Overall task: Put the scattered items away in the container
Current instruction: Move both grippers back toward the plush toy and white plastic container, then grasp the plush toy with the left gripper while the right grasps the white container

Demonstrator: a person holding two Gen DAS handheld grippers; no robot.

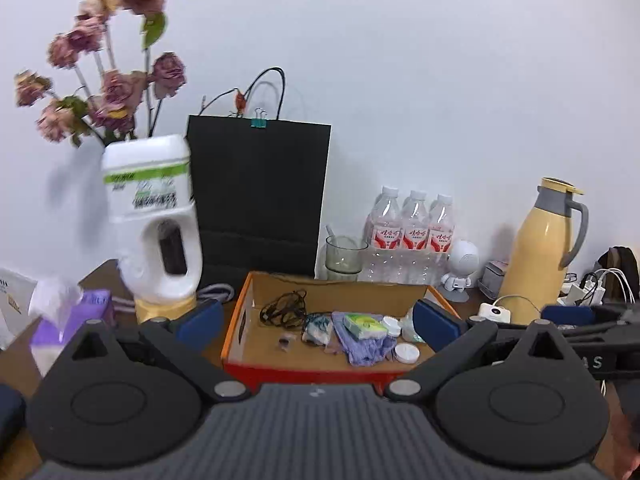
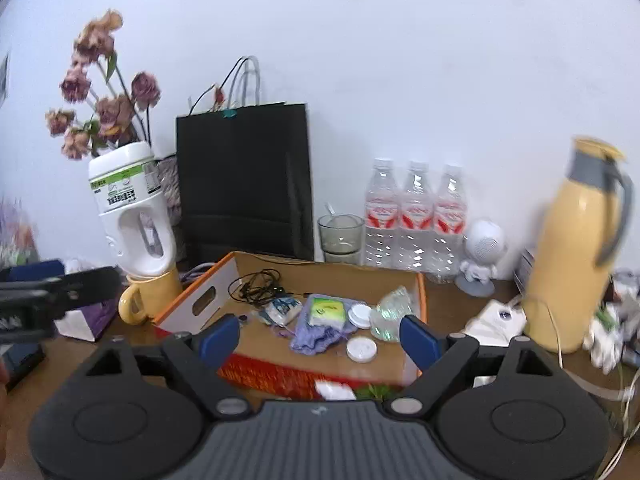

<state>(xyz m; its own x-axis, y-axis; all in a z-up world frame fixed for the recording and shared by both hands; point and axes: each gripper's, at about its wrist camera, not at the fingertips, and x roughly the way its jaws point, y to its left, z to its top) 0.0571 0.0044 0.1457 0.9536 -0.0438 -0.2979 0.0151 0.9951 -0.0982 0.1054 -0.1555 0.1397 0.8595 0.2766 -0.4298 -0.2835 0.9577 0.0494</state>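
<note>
**Both pairs of fingers wide and empty, facing the box; the loose bits lie nearest the right hand**

The cardboard box sits in the middle of both views, its long side running left to right across the frame, its open top toward the cameras. Inside it already lie a tangle of black cable, a purple cloth, a green-and-white packet, two white round lids and a clear crumpled wrapper.

The left gripper shows its blue fingers spread wide, one on each side of the box, with nothing between them. The right gripper is the same: blue fingers far apart, nothing held, the box contents visible through the gap.

What seems still outside the box shows only in the right wrist view: a small white scrap and something green and leafy on the worktop, at lower centre of the frame, just in front of the box's red front wall and below the level of the fingertips. Both are partly hidden by the gripper body, so what they are is hard to tell. They lie closer to the camera than the fingertips, so the right hand, which I judge the nearer, would have to draw back and tip down to get them between its fingers.

At the right of the frame, a yellow flask and a heap of cables and clutter stand apart from the box; whether these count as scattered items is unclear.
</note>
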